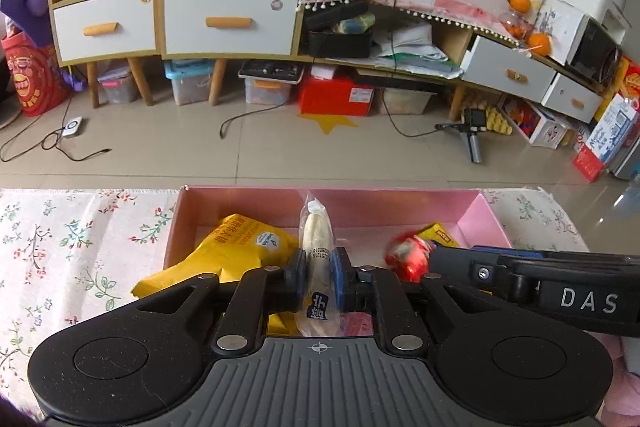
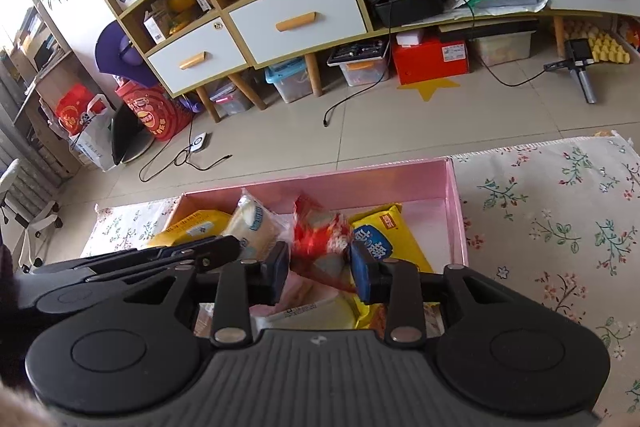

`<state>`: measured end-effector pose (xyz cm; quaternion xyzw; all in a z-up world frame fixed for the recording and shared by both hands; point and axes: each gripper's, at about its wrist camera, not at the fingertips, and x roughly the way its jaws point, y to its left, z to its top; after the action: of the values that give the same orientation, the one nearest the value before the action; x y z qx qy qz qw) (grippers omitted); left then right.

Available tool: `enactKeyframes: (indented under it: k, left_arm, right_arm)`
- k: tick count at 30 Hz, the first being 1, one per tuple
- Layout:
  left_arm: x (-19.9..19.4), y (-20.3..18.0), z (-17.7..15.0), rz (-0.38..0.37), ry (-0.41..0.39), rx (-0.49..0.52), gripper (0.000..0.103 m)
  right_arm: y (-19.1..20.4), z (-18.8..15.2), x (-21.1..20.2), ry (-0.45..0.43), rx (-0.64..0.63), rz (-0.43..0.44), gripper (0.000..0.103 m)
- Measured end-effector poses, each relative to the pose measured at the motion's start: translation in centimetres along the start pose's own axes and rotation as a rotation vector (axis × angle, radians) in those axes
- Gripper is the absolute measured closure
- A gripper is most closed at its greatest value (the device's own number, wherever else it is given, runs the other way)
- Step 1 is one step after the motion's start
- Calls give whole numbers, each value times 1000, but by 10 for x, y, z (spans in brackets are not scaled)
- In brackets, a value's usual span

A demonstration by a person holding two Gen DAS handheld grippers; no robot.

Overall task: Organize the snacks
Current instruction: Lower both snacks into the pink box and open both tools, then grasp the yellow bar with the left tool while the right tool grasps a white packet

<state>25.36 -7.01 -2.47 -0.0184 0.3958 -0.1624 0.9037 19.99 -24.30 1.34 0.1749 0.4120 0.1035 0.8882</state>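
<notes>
Pink box below; left gripper clamps clear snack packet, right gripper parted around red packet

A floral tablecloth covers the table, with 1 pink box on it.

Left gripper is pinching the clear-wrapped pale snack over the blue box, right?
Not quite: the box is pink, not blue. The left wrist view shows the left gripper pinching the clear-wrapped pale snack over it, as you said.

Pink box right end bare, snack packets crowding left
</notes>
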Motion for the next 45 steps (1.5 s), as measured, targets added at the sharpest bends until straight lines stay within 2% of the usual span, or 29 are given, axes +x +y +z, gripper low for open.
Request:
enactKeyframes:
  k: [2, 7, 11, 18, 22, 27, 32, 41, 45]
  left_arm:
    - [-2, -2, 0, -4, -2, 6, 83]
    - [-13, -6, -4, -8, 3, 15, 68]
    - [-28, -9, -13, -20, -1, 26, 55]
    - [-57, -11, -27, -35, -3, 15, 48]
    - [-73, -12, -37, -44, -5, 14, 41]
    - [-88, -13, -54, -29, 15, 29, 36]
    - [-101, -12, -73, -18, 30, 40, 25]
    - [-117, -9, -105, -1, 63, 34, 12]
    - [-121, -5, -116, 10, 72, 28, 9]
  right_arm:
    - [1, 1, -2, -3, 3, 3, 62]
    - [2, 0, -8, -2, 7, -2, 58]
    - [0, -3, -20, -6, 9, -3, 47]
    - [4, -9, -43, -24, -4, -1, 36]
    - [11, -16, -54, -23, -32, -14, 32]
    - [19, -30, -64, -19, -70, -32, 25]
    - [20, -44, -73, -1, -74, -44, 20]
    - [25, -66, -87, 9, -88, -83, 10]
    - [28, -78, -92, 7, -117, -97, 6]
